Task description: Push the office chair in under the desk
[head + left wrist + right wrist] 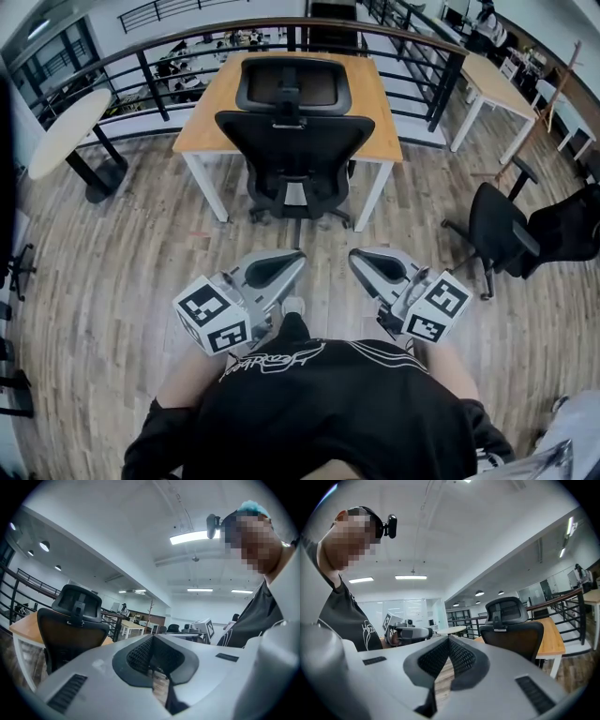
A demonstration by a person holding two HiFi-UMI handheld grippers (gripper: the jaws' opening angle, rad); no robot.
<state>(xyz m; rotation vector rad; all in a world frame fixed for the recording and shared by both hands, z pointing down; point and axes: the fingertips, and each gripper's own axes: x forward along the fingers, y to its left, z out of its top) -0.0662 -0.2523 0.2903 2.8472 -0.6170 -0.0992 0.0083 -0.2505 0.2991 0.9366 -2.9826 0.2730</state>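
Left gripper (298, 255): jaws pressed together, nothing between; held low over the wooden floor (112, 253), just ahead of the person's torso, tips aimed toward the chair.
Office chair (295, 141): black, at the near edge of the counter, centred between the two near legs; backrest turned toward the person, headrest seen against the counter top; well apart from both grippers.
Counter (211, 117): wooden top, white legs, beside the curved railing (122, 56).
Right gripper (354, 255): jaws pressed together, empty; level with the left gripper, near it, not touching.
Second chair (502, 234): black, on the floor beyond the counter's right edge.
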